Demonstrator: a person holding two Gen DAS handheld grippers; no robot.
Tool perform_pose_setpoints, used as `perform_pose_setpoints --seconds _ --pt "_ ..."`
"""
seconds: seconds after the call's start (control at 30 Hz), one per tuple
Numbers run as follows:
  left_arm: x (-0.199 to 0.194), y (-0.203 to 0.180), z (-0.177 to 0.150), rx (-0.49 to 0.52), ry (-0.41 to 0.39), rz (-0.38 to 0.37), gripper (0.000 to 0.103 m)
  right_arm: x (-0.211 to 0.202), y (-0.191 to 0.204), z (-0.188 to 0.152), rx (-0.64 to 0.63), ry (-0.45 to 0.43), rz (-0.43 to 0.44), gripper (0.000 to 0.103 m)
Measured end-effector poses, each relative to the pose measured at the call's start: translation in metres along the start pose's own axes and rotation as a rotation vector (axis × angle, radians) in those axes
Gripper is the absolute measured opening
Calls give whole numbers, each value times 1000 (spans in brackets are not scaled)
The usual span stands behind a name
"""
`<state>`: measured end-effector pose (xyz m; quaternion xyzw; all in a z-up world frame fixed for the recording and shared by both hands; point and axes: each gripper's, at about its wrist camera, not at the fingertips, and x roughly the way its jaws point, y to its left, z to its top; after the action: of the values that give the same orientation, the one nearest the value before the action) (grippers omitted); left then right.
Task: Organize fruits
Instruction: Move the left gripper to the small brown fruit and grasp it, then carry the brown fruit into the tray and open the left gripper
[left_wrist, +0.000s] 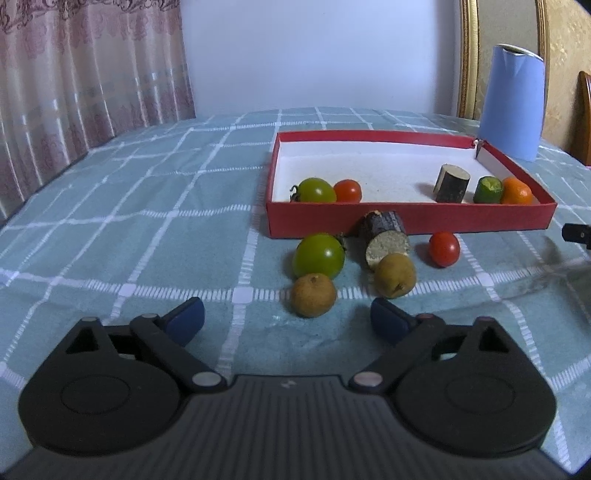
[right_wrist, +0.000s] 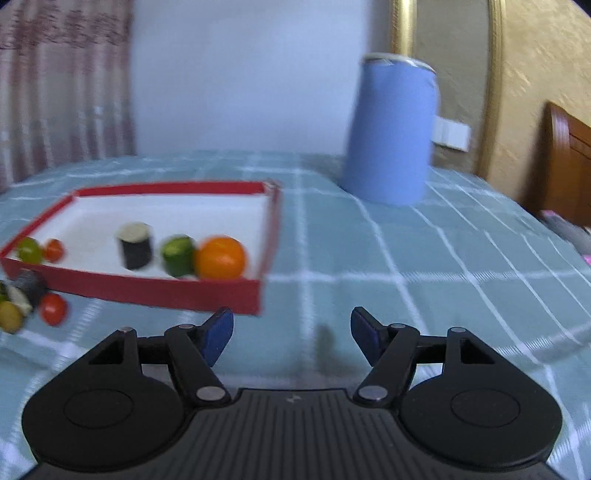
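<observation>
So the left gripper (left_wrist: 287, 317) has its jaws wide with nothing in them, and a brownish round fruit (left_wrist: 313, 295) sits on the tablecloth (left_wrist: 110, 206) just ahead, slightly right of centre between the tips. I'd guess that one's next. The right gripper (right_wrist: 291, 332) is spread, also empty, beside the red tray (right_wrist: 147, 290) and farther from the loose fruit.
</observation>
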<state>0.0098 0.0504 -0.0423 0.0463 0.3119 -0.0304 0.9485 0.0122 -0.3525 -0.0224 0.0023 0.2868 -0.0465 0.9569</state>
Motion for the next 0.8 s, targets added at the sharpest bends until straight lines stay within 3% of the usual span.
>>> perform_pose_setpoints --seconds 0.3,0.37,0.6,0.73,0.8 --pt "8 1 9 -32 11 -32 77 10 -16 -5 76 46 50 70" --pt "8 1 9 -38 2 -20 66 12 -20 -5 102 51 64 71" --pt "8 0 8 -27 -8 -24 49 12 -19 -5 96 53 64 74" --pt "6 1 7 -28 -13 -41 23 13 -17 -5 84 59 63 77" --pt "5 1 7 -32 -13 -48 24 14 -13 -5 58 70 63 83"
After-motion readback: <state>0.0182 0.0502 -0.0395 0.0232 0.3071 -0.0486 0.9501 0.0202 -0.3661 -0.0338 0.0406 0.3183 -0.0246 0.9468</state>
